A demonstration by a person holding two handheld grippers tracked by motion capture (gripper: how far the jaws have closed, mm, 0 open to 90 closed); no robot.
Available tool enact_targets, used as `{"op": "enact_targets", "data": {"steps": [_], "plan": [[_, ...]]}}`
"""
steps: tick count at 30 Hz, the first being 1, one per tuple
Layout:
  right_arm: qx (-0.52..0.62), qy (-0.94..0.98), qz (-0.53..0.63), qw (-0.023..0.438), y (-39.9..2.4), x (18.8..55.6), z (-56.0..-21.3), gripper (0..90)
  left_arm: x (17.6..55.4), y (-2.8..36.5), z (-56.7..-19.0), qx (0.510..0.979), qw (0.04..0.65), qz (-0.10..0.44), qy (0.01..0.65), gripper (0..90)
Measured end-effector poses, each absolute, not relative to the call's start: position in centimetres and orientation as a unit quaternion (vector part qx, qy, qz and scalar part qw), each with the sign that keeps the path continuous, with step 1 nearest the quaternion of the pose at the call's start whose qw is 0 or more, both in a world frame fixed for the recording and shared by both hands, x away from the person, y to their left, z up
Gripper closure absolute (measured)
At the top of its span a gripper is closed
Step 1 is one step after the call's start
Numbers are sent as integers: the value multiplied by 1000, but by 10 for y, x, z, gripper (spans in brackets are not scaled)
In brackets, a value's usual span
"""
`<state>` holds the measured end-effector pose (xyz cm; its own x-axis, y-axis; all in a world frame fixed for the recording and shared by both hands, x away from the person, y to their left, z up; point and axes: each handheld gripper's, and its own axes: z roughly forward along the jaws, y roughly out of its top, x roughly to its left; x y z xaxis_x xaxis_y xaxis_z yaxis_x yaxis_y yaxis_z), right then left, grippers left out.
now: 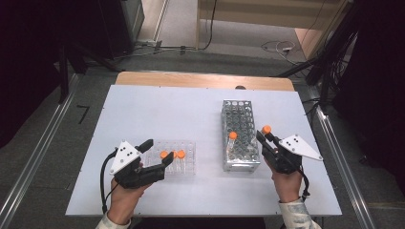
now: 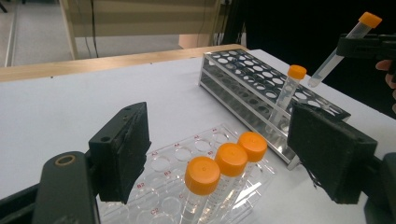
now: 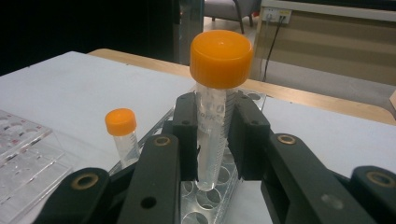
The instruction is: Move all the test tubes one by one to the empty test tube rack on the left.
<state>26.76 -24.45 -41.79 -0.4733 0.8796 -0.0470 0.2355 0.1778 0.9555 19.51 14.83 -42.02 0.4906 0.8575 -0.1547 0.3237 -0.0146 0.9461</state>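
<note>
My right gripper (image 3: 216, 140) is shut on a clear tube with an orange cap (image 3: 220, 58), held upright and lifted over the near end of the metal tube rack (image 1: 239, 112). One more orange-capped tube (image 1: 232, 136) stands in that rack. My left gripper (image 2: 219, 156) is open, its pads either side of three orange-capped tubes (image 2: 231, 159) standing in a clear plastic rack (image 1: 187, 164). The pads (image 2: 125, 156) do not touch the tubes. In the left gripper view the right gripper (image 2: 357, 46) shows at the top right with its tube (image 2: 369, 19) tilted.
The white table top (image 1: 157, 109) has bare room at the back and left. A wooden edge (image 1: 200, 78) runs along its far side. Cables lie on the floor beyond. A person's hands hold both grippers near the front edge.
</note>
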Motion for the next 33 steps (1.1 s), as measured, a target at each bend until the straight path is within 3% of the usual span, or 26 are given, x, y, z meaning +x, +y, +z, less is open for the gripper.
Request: {"op": "enact_targets", "data": {"steps": [33], "plan": [[376, 713, 512, 299, -239, 244, -415, 715, 193, 152, -420, 667, 546, 248, 442, 209]]}}
